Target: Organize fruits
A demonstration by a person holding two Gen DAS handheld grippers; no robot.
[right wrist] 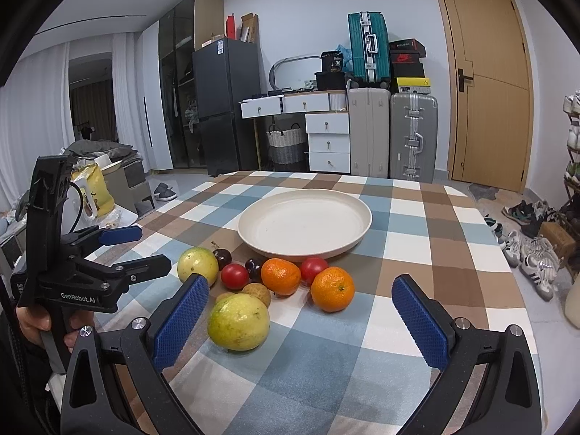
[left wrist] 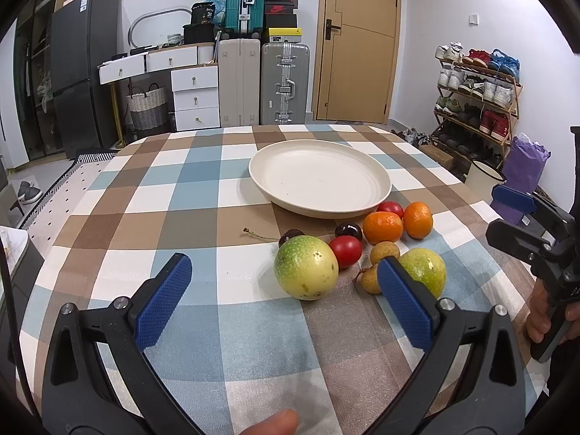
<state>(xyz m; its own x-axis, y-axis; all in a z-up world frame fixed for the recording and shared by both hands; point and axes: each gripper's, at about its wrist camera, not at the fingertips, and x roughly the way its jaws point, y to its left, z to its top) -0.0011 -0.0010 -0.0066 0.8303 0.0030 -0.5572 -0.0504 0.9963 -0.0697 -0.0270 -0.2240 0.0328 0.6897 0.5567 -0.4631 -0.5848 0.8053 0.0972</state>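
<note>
Left wrist view. Checked tablecloth point(left wrist: 203, 195) carries all items. Plate point(left wrist: 377, 177), cream, stands toward the far edge of the table, nothing on it. Fruit lies in one cluster between the plate's near rim and the near right edge:
- green-yellow passion fruit point(left wrist: 306, 267), nearest; a second one point(left wrist: 426, 270) sits partly behind the right fingertip: 2
- mandarins point(left wrist: 382, 227) and point(left wrist: 418, 219), side by side: 2
- red cherry tomatoes, one point(left wrist: 346, 251) mid-cluster, one point(left wrist: 390, 208) touching the plate rim: 2
- dark cherries point(left wrist: 348, 231) and point(left wrist: 290, 235): 2
- tan longans point(left wrist: 384, 252) and point(left wrist: 369, 280): 2

Left gripper point(left wrist: 284, 291): fingers spread wide, empty, above the cloth just short of the nearest passion fruit. Right gripper point(left wrist: 507, 214) enters at the right edge, held by a hand point(left wrist: 543, 311).

Right wrist view. Same count of ten pieces; the plate point(right wrist: 250, 233) bare again. Right gripper point(right wrist: 301, 320): fingers spread wide, empty, the near passion fruit point(right wrist: 238, 322) beside its left pad and a mandarin point(right wrist: 332, 289) beyond. Left gripper point(right wrist: 145, 250) at the left edge, spread apart.

Progress, judged: none placed; all ten remain to move, presumably onto the plate.
</note>
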